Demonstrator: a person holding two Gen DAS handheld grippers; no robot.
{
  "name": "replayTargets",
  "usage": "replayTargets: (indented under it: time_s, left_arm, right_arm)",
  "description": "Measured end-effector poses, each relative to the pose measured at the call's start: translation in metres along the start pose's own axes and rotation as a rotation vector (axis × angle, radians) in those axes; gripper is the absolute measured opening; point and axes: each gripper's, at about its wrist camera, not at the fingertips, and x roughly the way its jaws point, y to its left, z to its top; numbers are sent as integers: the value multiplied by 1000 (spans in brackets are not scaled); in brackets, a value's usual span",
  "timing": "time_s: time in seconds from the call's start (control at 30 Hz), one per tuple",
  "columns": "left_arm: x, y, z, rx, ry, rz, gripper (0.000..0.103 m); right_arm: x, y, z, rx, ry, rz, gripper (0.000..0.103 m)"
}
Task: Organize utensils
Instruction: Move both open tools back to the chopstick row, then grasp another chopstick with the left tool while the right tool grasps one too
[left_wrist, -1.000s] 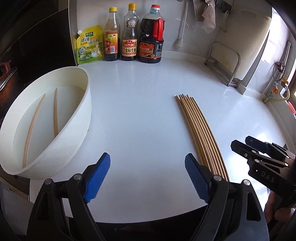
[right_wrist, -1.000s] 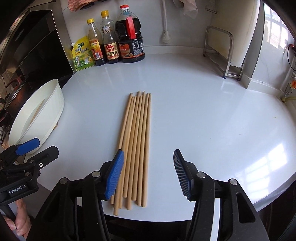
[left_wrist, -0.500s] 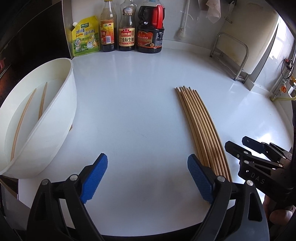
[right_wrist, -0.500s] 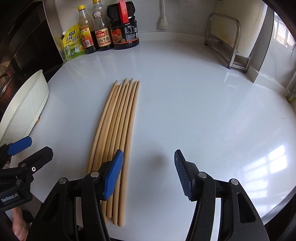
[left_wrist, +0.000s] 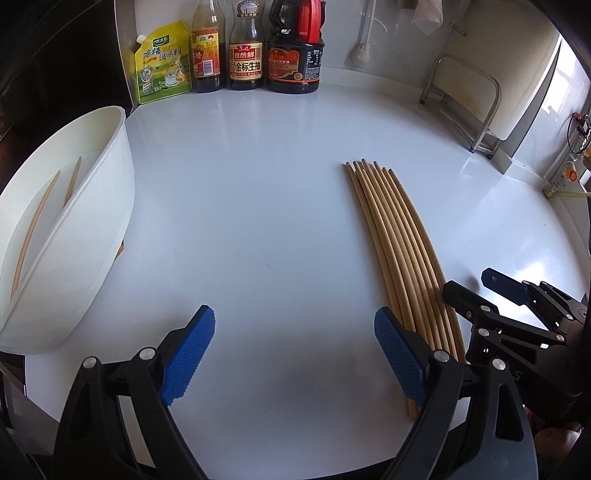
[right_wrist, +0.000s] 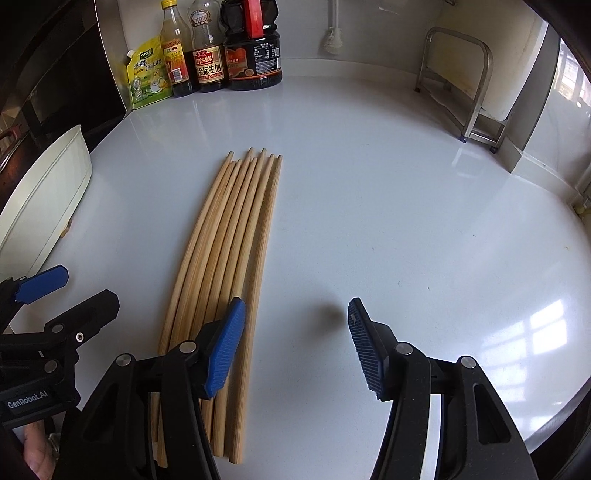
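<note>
Several wooden chopsticks (left_wrist: 399, 243) lie side by side on the white counter; they also show in the right wrist view (right_wrist: 229, 251). A white oval basin (left_wrist: 92, 236) at the left holds two chopsticks (left_wrist: 33, 229); its rim shows in the right wrist view (right_wrist: 48, 192). My left gripper (left_wrist: 295, 350) is open and empty, left of the chopstick row. My right gripper (right_wrist: 295, 339) is open and empty, low over the near ends, its left finger above the row's right side. Each gripper shows in the other's view: the right (left_wrist: 509, 306), the left (right_wrist: 55, 295).
Three sauce bottles (left_wrist: 245, 48) and a yellow-green seasoning pouch (left_wrist: 160, 62) stand at the back wall. A metal rack (left_wrist: 465, 99) with a white board stands at the back right. The counter's front edge (left_wrist: 258, 435) runs just under the grippers.
Both grippers have moved forward and lower over the counter. The right gripper has shifted right, so the chopsticks now lie under its left finger. Both stay open.
</note>
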Motion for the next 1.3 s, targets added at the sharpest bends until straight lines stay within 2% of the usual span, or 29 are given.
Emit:
replayTargets:
  time_s: [0.83, 1.3]
  left_arm:
    - [18, -20, 2, 17, 19, -26, 87]
    - [25, -25, 4, 18, 29, 13, 87]
  right_arm:
    - [-4, -22, -6, 37, -15, -9, 56]
    - [-4, -26, -8, 36, -18, -3, 56]
